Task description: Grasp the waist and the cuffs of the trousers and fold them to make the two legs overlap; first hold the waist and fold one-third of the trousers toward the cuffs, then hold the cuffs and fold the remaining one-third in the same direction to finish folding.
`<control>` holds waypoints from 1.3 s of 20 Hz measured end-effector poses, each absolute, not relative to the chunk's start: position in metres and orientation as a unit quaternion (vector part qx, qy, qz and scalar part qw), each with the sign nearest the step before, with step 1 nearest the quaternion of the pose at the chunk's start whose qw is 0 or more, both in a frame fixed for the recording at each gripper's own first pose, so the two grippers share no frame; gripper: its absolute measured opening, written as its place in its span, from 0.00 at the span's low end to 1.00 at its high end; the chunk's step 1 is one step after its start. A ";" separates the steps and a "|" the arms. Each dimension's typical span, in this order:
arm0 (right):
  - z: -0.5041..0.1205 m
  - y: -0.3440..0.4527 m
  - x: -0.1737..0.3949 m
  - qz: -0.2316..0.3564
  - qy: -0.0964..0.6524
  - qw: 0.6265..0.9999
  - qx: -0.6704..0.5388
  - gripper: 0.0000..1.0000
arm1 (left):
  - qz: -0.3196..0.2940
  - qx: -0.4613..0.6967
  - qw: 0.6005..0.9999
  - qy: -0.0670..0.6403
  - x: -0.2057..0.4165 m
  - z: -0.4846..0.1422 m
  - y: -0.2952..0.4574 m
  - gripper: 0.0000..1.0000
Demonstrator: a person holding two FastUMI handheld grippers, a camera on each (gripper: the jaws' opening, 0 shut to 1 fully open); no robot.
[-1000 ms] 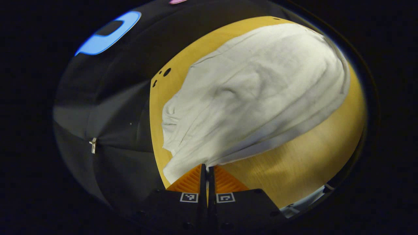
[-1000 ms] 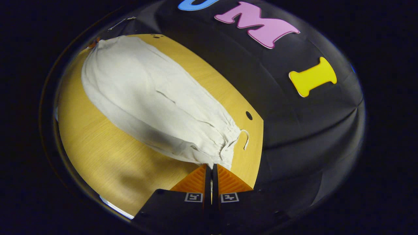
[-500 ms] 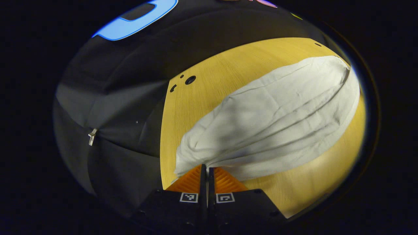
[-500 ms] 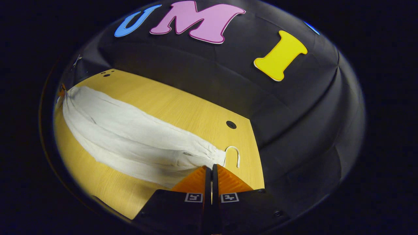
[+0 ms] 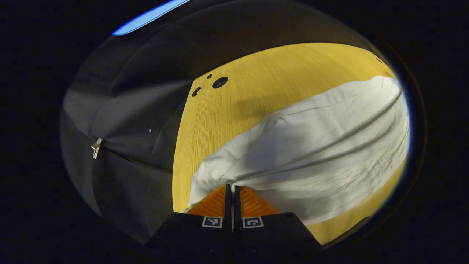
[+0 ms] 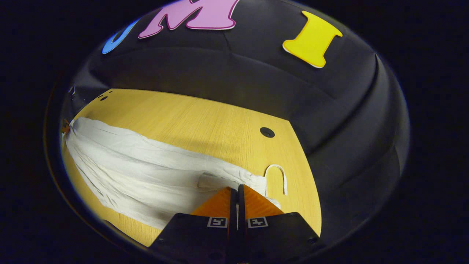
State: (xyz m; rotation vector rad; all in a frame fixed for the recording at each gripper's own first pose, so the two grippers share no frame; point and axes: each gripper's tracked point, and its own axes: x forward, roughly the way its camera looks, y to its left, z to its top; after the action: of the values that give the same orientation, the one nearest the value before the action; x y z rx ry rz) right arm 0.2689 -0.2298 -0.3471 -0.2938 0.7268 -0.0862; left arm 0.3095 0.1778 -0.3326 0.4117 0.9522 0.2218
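Wooden table (image 5: pixel 256 95) spans both views, with the black booth wall behind. Off-white trousers (image 5: pixel 315 154) lie stretched long across the near part of the table, legs apparently already laid one over the other, fabric creased lengthwise. In the right gripper view the trousers (image 6: pixel 139 172) run from the far left edge to the gathered waist end near the fingers, with a loose drawstring loop (image 6: pixel 276 176) lying on the wood just right of it. Left gripper (image 5: pixel 233 190) is clenched, fingers together on the cuff-end edge of the cloth. Right gripper (image 6: pixel 237 191) is likewise clamped, pinching the waist end. Judged step: the leg-overlap fold is being set down and flattened, with the thirds folds not yet made. To do it well: hold both ends taut and low, lay the cloth flat with edges aligned and parallel to the table's near edge, release only once creases settle, then regrip the waist squarely and keep the drawstring clear of the fold.
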 end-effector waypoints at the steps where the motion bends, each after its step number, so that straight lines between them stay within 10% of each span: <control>1: -0.360 -0.230 0.272 -0.042 0.369 0.919 -0.133 0.05 | 0.106 0.197 0.860 0.459 0.312 -0.332 0.176 0.06; 5: -0.387 -0.231 0.277 -0.041 0.397 0.909 -0.117 0.05 | 0.098 0.216 0.846 0.477 0.314 -0.342 0.170 0.06; 9: -0.383 -0.224 0.280 -0.053 0.396 0.914 -0.067 0.27 | 0.091 0.205 0.855 0.468 0.313 -0.338 0.172 0.08; 13: -0.343 -0.223 0.286 -0.106 0.334 0.936 0.017 0.76 | 0.087 0.188 0.869 0.450 0.305 -0.322 0.174 0.62; 17: -0.331 -0.238 0.252 -0.176 0.315 0.928 0.088 0.78 | 0.094 0.155 0.890 0.418 0.289 -0.300 0.170 0.89; 26: -0.368 -0.245 0.178 -0.261 0.329 0.886 0.198 0.79 | 0.104 0.073 0.919 0.373 0.232 -0.278 0.153 0.91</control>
State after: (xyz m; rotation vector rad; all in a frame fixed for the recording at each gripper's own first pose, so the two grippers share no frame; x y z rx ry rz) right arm 0.1780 -0.2448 -0.3683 0.4121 0.6847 -0.5428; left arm 0.2315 0.1529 -0.2779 0.1495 0.7678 0.2142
